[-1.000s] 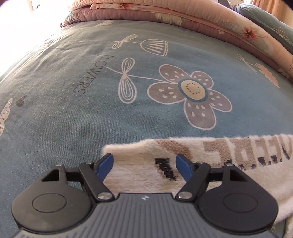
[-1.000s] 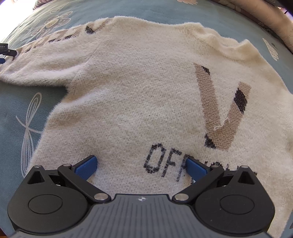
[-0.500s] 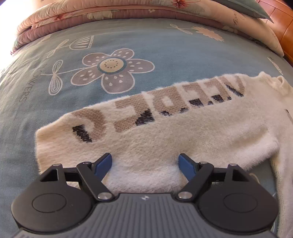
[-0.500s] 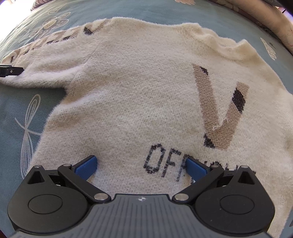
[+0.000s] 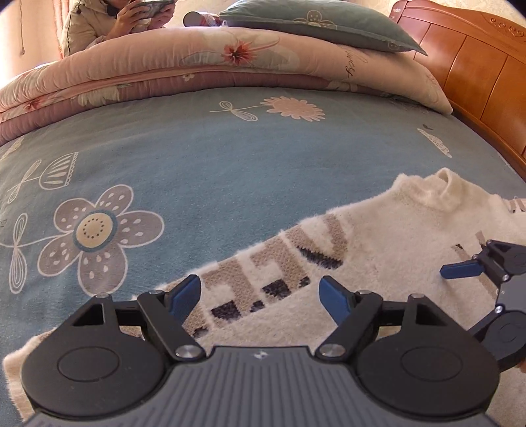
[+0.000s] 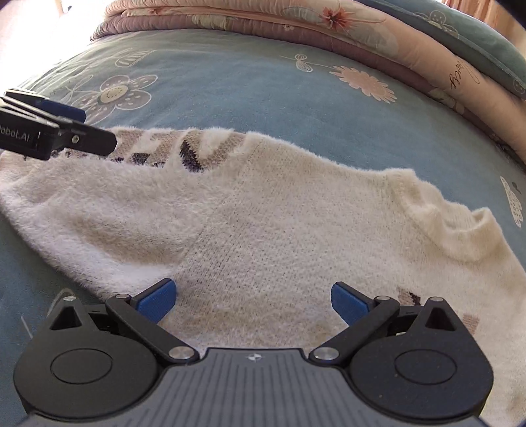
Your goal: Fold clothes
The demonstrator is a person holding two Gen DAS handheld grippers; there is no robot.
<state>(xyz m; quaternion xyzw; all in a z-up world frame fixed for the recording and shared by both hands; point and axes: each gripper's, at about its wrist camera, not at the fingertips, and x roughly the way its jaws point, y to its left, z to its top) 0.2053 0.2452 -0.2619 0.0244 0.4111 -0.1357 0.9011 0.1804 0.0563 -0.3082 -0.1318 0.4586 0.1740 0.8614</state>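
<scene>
Fuzzy cream sweater (image 6: pixel 263 230) lies flat on the blue flowered sheet (image 5: pixel 230 157), its lettered sleeve (image 5: pixel 263 272) stretched out. Left gripper (image 5: pixel 261 297) and right gripper (image 6: pixel 251 300) hover with jaws wide, holding nothing. Both have swung sideways since earlier; the collar now shows.

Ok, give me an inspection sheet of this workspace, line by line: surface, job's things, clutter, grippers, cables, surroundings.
Surface: blue flower-print bedsheet, smooth.
Job's things: cream knit sweater lying flat, front up; its lettered sleeve stretched out sideways, not yet folded.
Clutter: nothing seen on the sheet beside the sweater.
Grippers: left gripper open over the sleeve, pads pressing on nothing; right gripper open over the sweater's body near the armpit, holding nothing.
Cables: nothing seen.
Surroundings: folded pink floral quilt along the far edge, blue-green pillow on it, wooden headboard, a seated person holding a phone.
</scene>
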